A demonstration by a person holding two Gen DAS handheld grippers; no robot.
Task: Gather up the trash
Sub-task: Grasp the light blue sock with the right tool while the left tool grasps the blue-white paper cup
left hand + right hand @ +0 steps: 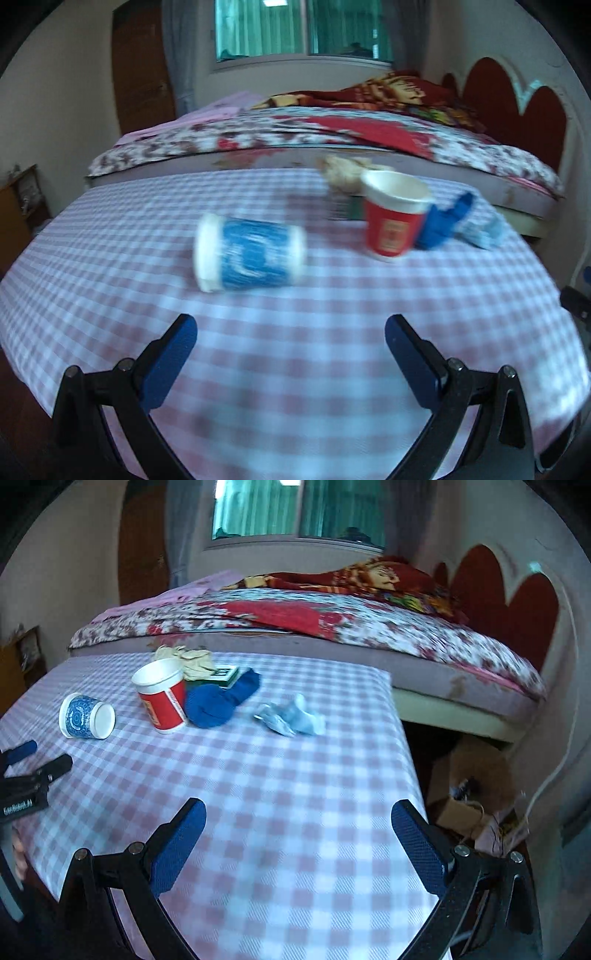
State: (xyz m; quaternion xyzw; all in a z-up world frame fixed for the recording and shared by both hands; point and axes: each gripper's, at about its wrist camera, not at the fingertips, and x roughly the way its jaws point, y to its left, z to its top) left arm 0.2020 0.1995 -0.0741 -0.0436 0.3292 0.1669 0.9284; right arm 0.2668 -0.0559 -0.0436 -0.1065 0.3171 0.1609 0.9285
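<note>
The left tool (pixel 291 334) hangs low over the table (pixel 110 258) with its two blue pads spread wide, and it holds nothing and touches nothing. The right tool (pixel 298 821) is spread in the same wide way over the near right part of the table, also with nothing between its pads.

Straight ahead of the left tool, near it, the blue paper cup (pixel 249 253) lies on its side, with its white rim to the left. Further back and to the right stands the red paper cup (pixel 393 218), upright and open. A blue cloth-like piece (pixel 443 221) leans against it, and a crumpled pale wrapper (pixel 291 716) lies a little apart on the right. Behind the red cup there is a beige crumpled wad (pixel 188 659) and a small green box (pixel 225 674).

The step in hand seems to be the reach for the lying blue cup. To do it well, the left tool should come level with the table and close across the cup's round body, not on the rim. The squeeze should be gentle, because a paper cup probably dents or rolls away easily
</note>
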